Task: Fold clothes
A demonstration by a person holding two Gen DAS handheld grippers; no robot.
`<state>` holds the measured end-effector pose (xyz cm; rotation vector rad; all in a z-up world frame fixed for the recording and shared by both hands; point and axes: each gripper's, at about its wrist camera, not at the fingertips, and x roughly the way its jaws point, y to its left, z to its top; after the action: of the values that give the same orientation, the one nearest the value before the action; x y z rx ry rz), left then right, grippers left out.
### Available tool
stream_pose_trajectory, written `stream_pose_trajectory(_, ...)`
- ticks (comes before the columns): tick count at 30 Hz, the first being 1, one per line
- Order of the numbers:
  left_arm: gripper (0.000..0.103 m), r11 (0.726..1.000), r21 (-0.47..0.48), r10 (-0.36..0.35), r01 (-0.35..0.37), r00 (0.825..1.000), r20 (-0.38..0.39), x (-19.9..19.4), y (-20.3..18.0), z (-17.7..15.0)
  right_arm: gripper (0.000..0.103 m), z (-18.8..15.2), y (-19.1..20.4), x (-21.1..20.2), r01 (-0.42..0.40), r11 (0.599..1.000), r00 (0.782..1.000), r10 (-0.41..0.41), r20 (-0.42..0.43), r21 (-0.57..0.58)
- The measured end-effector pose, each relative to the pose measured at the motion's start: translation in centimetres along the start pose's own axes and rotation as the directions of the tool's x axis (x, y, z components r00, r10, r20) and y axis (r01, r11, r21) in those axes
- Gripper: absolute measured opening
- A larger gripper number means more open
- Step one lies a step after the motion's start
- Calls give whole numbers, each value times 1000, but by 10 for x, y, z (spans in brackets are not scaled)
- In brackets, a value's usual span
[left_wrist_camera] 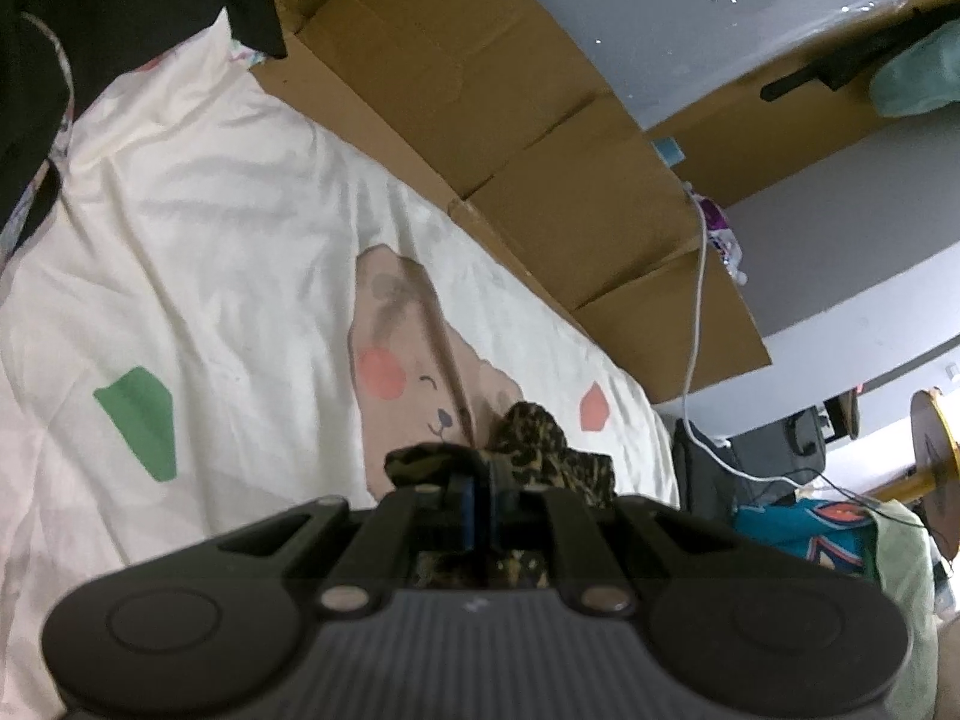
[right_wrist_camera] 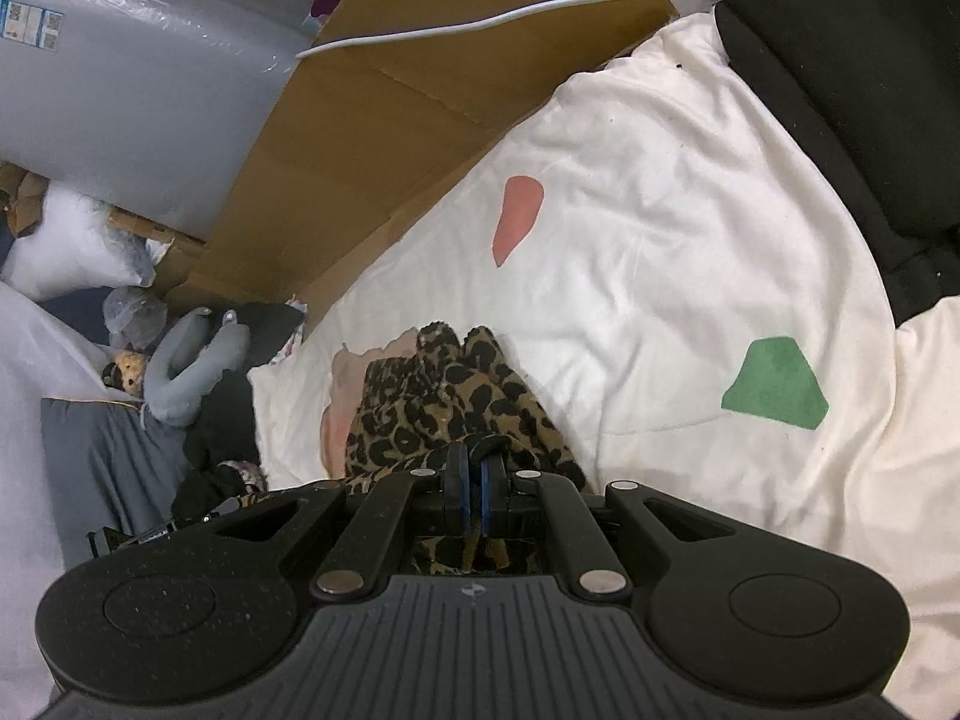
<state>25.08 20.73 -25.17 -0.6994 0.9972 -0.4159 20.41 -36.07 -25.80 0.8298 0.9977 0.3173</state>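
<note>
A leopard-print garment [right_wrist_camera: 444,402] lies bunched on a cream bedsheet [right_wrist_camera: 660,240] printed with green, pink and bear shapes. My right gripper [right_wrist_camera: 477,468] is shut on a fold of that garment, and the cloth hangs below the fingers. In the left wrist view the same leopard-print garment [left_wrist_camera: 540,444] bunches in front of my left gripper [left_wrist_camera: 480,492], which is shut on its edge. Both grippers sit low over the bed. A black garment [right_wrist_camera: 852,90] lies at the bed's far right.
Flattened cardboard [left_wrist_camera: 480,120] leans along the bed's far side, with a white cable [left_wrist_camera: 699,276] draped over it. A grey plush toy [right_wrist_camera: 192,354], pillows and bags pile up beside the bed. Dark clothing [left_wrist_camera: 120,0] lies at the sheet's top left.
</note>
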Motion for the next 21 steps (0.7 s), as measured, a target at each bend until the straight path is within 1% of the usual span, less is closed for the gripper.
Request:
stream_pose_trajectory(2, 5, 1000, -1, 18, -18, 1000, -9, 7, 5, -2, 2, 0, -3, 8, 21, 1000, 1000, -21, -4, -9)
stream_pose_trajectory(5, 6, 999, 32, 35, -34, 999, -13, 18, 9, -4, 3, 0, -8, 19, 62, 997, 998, -63, -16, -35)
stream_pose_trajectory(6, 8, 999, 32, 40, -39, 999, -18, 21, 10, -5, 4, -1, -10, 22, 73, 997, 997, -74, -21, -35)
stream_pose_trajectory(7, 9, 999, 28, 43, -42, 999, -21, 23, 12, -6, 5, -1, -11, 22, 67, 997, 998, -68, -20, -33)
stream_pose_trajectory(8, 15, 999, 25, 41, -40, 999, -26, 25, 13, -7, 7, -1, -12, 22, 60, 998, 998, -61, -20, -31)
stream_pose_trajectory(9, 20, 999, 21, 37, -37, 999, -32, 26, 14, -8, 10, 0, -14, 22, 50, 999, 999, -51, -21, -19)
stream_pose_trajectory(11, 23, 999, 13, 30, -30, 999, -42, 28, 17, -11, 29, 0, -16, 21, 23, 1000, 1000, -23, -20, 4)
stream_pose_trajectory(12, 24, 1000, 10, 27, -27, 998, -48, 29, 18, -12, 33, 0, -16, 21, 9, 1000, 1000, -9, -18, 13)
stream_pose_trajectory(13, 27, 1000, 6, 24, -23, 998, -53, 30, 20, -14, 35, -1, -17, 21, -5, 1000, 1000, 5, -17, 21)
stream_pose_trajectory(15, 41, 1000, 5, 8, -8, 997, -71, 33, 20, -16, 37, -3, -15, 25, -12, 1000, 1000, 13, -28, 20)
stream_pose_trajectory(16, 43, 1000, 5, 4, -3, 997, -80, 35, 19, -17, 43, -4, -15, 27, -16, 1000, 999, 16, -33, 20)
stream_pose_trajectory(17, 44, 1000, 4, 0, 1, 996, -87, 37, 19, -18, 44, -5, -14, 30, -19, 1000, 999, 20, -39, 19)
stream_pose_trajectory(21, 44, 1000, -4, -19, 18, 994, -105, 40, 20, -21, 44, -9, -11, 38, -32, 999, 998, 32, -57, 18)
